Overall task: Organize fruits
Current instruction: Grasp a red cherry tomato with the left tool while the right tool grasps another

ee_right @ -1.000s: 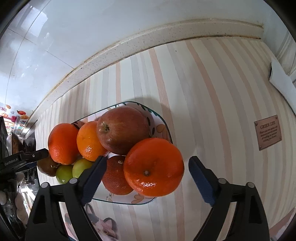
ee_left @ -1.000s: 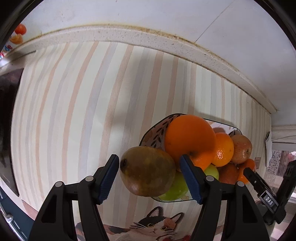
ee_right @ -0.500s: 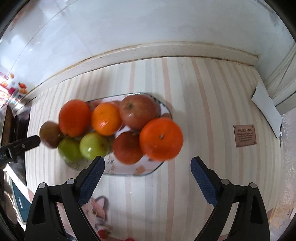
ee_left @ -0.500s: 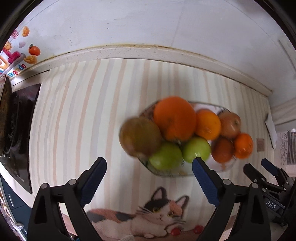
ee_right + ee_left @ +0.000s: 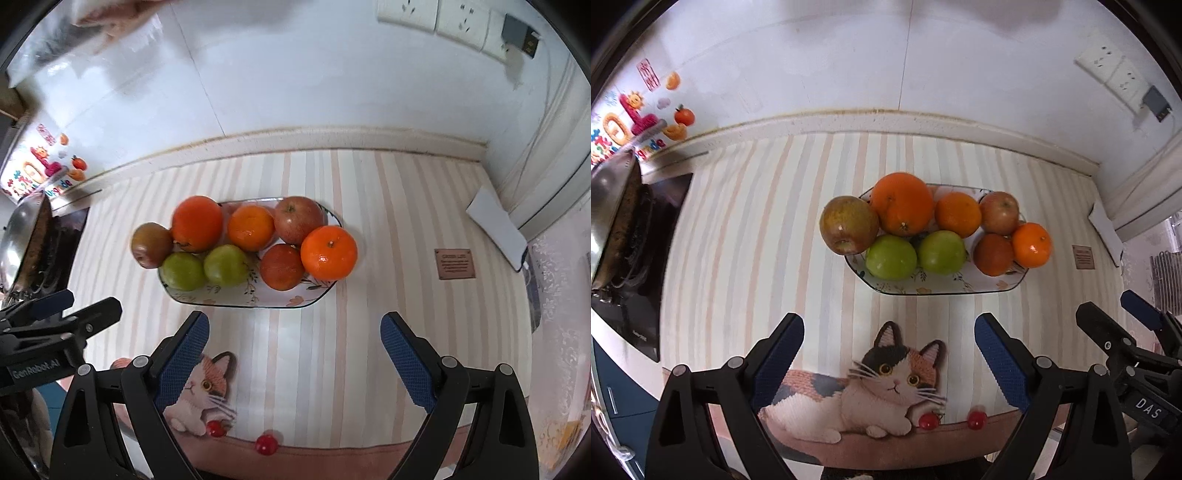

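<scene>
A flowered oblong plate [image 5: 945,286] [image 5: 251,297] stands on the striped mat, piled with fruit. A brownish pear-like fruit [image 5: 848,224] [image 5: 151,245] rests on its left end beside a big orange [image 5: 902,203] [image 5: 197,223]. Two green apples [image 5: 916,254] [image 5: 203,269] lie in front. A smaller orange [image 5: 957,214], a red apple [image 5: 999,213], a dark red fruit [image 5: 993,254] and a mandarin [image 5: 1031,244] [image 5: 328,252] fill the right end. My left gripper [image 5: 889,349] is open and empty, short of the plate. My right gripper [image 5: 294,347] is open and empty too.
A stove with a metal pan [image 5: 613,218] [image 5: 26,236] is at the left. A cat picture [image 5: 886,384] is on the mat's near edge. A white folded cloth [image 5: 496,230] and a small brown label [image 5: 455,264] lie at the right. The wall has sockets [image 5: 436,14].
My left gripper let go of the brownish fruit, which now rests on the plate's left end. Both grippers have pulled back and up from the plate, so the whole plate shows.
</scene>
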Action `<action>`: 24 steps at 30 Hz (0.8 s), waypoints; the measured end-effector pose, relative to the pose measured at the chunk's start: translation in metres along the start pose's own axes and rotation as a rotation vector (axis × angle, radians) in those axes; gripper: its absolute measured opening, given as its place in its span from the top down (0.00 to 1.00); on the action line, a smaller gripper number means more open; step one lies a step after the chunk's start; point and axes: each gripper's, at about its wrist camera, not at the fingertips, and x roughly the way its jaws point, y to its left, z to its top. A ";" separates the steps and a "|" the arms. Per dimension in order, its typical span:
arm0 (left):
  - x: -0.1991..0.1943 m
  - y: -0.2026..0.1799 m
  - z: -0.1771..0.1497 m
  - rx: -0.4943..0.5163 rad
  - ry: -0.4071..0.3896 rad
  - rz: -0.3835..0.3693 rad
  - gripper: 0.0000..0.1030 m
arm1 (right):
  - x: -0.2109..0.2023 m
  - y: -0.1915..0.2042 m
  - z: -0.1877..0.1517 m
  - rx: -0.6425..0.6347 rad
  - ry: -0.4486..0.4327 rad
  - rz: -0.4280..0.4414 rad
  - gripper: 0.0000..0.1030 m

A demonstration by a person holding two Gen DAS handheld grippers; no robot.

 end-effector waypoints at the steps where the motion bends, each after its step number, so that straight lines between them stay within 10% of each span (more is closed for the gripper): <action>1: -0.006 -0.001 -0.003 0.001 -0.011 -0.003 0.08 | -0.006 -0.001 -0.001 0.002 -0.009 0.004 0.07; 24: -0.084 0.002 -0.035 0.020 -0.163 -0.014 0.08 | -0.100 0.007 -0.028 0.021 -0.136 0.044 0.07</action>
